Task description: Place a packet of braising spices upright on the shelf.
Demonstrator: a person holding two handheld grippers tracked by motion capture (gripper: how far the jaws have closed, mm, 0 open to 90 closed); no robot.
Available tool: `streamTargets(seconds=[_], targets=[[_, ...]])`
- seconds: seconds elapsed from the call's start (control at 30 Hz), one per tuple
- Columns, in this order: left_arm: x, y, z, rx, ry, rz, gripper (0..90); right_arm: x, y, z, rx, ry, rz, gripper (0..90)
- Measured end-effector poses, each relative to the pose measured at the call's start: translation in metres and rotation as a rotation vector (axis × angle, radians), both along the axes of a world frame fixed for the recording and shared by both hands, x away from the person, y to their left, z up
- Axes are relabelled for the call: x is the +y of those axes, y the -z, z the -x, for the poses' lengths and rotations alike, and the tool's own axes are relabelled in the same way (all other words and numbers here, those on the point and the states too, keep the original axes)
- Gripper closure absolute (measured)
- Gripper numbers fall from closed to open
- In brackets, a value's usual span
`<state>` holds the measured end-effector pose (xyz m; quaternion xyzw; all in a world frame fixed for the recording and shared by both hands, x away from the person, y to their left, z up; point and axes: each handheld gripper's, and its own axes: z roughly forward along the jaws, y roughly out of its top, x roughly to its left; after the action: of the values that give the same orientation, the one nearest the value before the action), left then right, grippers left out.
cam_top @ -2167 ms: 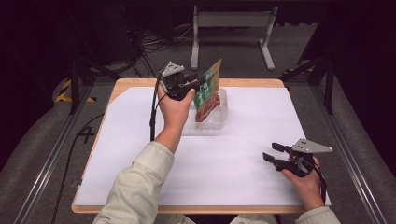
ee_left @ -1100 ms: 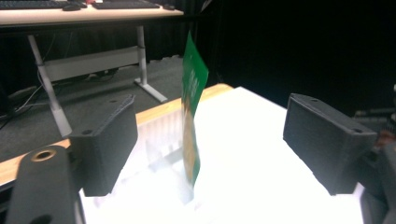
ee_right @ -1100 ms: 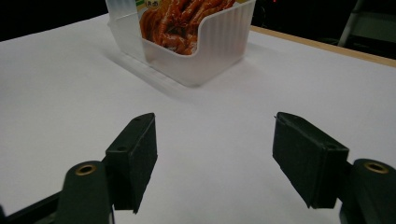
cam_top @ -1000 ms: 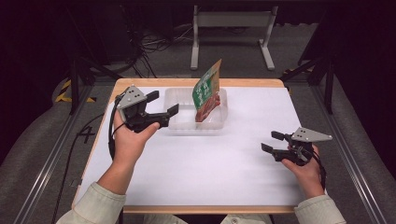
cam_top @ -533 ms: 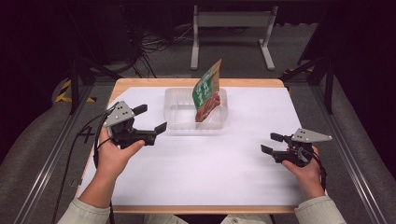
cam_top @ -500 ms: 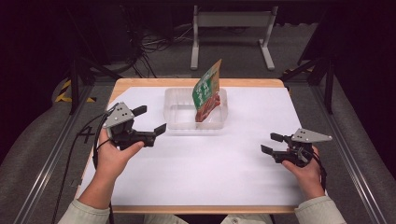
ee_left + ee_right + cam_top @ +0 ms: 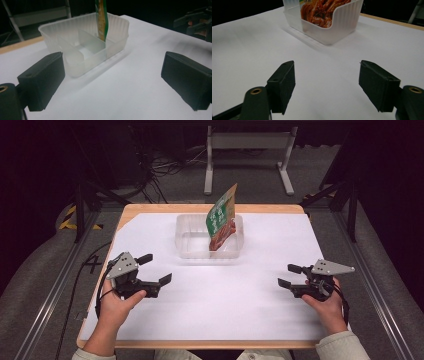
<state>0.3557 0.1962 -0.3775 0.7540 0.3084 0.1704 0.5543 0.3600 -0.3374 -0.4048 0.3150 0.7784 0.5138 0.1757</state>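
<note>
Wooden table (image 7: 295, 209) under a white sheet (image 7: 225, 295) — on it, toward the back, a clear divided tray (image 7: 185, 240).

High view: we look forward and down from above the person's side onto the white-covered wooden table (image 7: 250, 310), whole top in frame, floor and metal stand beyond.

Left gripper view: we sit low over the table, looking along the left gripper (image 7: 112, 75), with the clear ribbed plastic divided tray (image 7: 62, 47) close ahead and the other gripper far off at upper right.

Right gripper view: equally low, we look along the right gripper (image 7: 327, 82) toward the same tray (image 7: 337, 22) from its opposite side, a bit farther off.

All three views share the tray (image 7: 187, 240) and the green and red printed food pouch (image 7: 221, 217) standing in it.
</note>
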Motion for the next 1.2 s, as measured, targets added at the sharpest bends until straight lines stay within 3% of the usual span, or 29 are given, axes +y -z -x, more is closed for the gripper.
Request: streamTargets(seconds=[0.4,0.5,0.6,0.67,0.77,1.03,1.2], targets=[[0.005,0.047,-0.002,0.04,-0.018,0.001,3.8,0.005,0.008,0.0,-0.009,-0.012,0.012,27.2],[0.009,0.055,-0.002,0.017,-0.036,0.013,4.2,0.004,0.01,0.0,-0.009,-0.008,0.012,27.2],[0.014,0.066,-0.002,-0.015,-0.022,-0.056,2.4,0.004,0.012,0.0,-0.008,-0.001,0.01,27.1],[0.016,0.069,-0.001,-0.007,-0.026,-0.061,2.5,0.003,0.013,0.0,-0.007,0.004,0.008,26.9],[0.018,0.072,-0.002,0.024,-0.033,-0.008,2.4,0.002,0.015,-0.001,-0.001,0.012,0.006,26.7],[0.015,0.076,-0.005,0.028,-0.044,-0.069,2.7,0.001,0.02,-0.003,0.01,0.027,0.008,25.5],[0.016,0.077,-0.005,0.032,-0.041,-0.062,2.8,0.001,0.021,-0.003,0.01,0.032,0.007,25.2]])
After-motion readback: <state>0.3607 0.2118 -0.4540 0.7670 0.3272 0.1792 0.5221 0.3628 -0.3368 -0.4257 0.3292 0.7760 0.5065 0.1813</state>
